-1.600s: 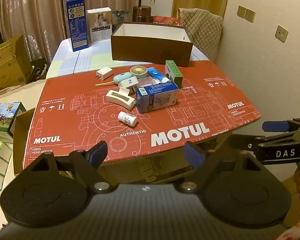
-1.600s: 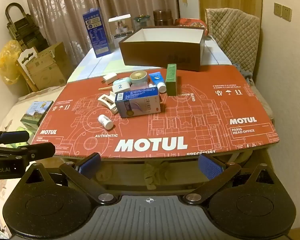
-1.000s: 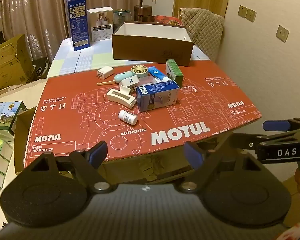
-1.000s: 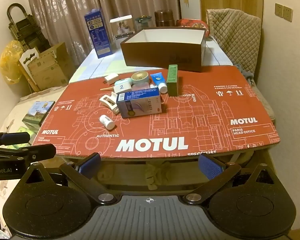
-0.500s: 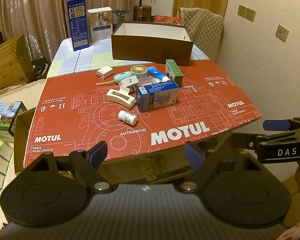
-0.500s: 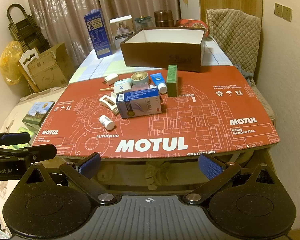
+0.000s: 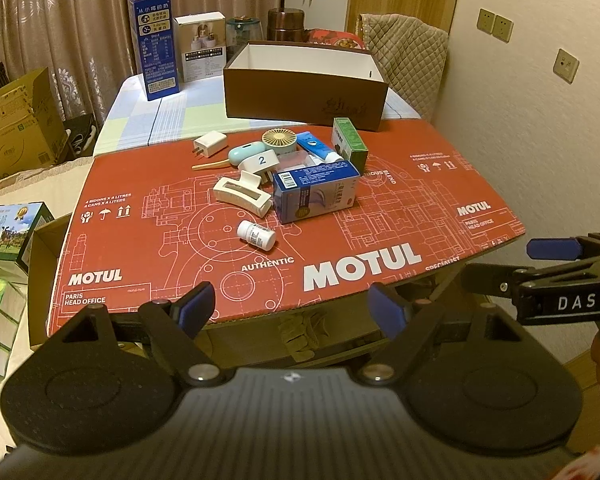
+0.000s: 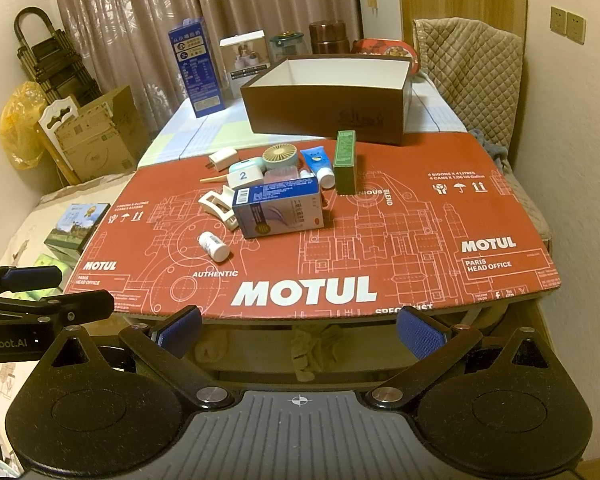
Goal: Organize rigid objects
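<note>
While both grippers hang short of the near edge of the red cardboard sheet (image 8: 420, 216), neither touches anything; left gripper (image 7: 292, 310) has its jaws spread wide, nothing between them; right gripper (image 8: 300, 330) likewise released and empty; in the left wrist view the right gripper sticks in from the right edge, and in the right wrist view the left gripper shows at the lower left.

Items sit in a loose cluster on the far-middle part of the sheet: blue-white carton (image 7: 316, 196) lying on its side; cream hair clip (image 7: 242, 194) just left of it, touching or nearly so; small white pill bottle (image 7: 257, 235) lying alone nearer the camera; white plug marked 2 (image 7: 259, 163) behind the clip; pale teal case (image 7: 245, 151) and round mini fan (image 7: 279, 138) beside it; blue tube (image 7: 318, 148) with white cap; green box (image 7: 349, 144) lying at the cluster's right; white charger (image 7: 210, 144) and a thin wooden stick (image 7: 209, 165) on the left side.

Brown open box (image 7: 304, 86) stands behind the sheet on the tablecloth, white inside; cannot tell what it holds; tall blue milk carton (image 7: 153, 46) stands well left of it.
</note>
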Available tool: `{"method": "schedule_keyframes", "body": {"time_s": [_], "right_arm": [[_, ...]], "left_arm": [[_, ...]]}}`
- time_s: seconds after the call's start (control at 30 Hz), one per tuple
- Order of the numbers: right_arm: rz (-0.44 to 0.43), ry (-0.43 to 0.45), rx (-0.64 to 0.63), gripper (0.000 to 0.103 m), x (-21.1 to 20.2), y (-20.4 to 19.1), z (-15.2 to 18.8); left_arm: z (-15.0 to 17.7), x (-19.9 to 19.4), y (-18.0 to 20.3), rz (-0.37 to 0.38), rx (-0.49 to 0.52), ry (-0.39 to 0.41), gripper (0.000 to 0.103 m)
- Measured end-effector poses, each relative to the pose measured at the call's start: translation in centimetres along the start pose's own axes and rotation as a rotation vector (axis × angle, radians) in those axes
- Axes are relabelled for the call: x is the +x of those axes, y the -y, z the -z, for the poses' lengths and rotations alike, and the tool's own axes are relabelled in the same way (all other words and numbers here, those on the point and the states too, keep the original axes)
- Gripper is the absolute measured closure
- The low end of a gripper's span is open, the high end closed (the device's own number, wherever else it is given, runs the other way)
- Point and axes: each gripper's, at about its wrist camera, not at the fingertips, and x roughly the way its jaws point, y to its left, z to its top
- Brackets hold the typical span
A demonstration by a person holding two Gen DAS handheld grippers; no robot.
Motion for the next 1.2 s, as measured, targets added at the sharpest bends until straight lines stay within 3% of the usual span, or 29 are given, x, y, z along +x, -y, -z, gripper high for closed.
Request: {"method": "schedule_keyframes", "body": {"time_s": [1.2], "right_arm": [[0.0, -0.001, 0.005, 0.002, 0.23, -0.03, -0.43]], "left_arm": [[-0.01, 0.02, 0.0, -0.002, 0.001, -0.004, 0.022]]}}
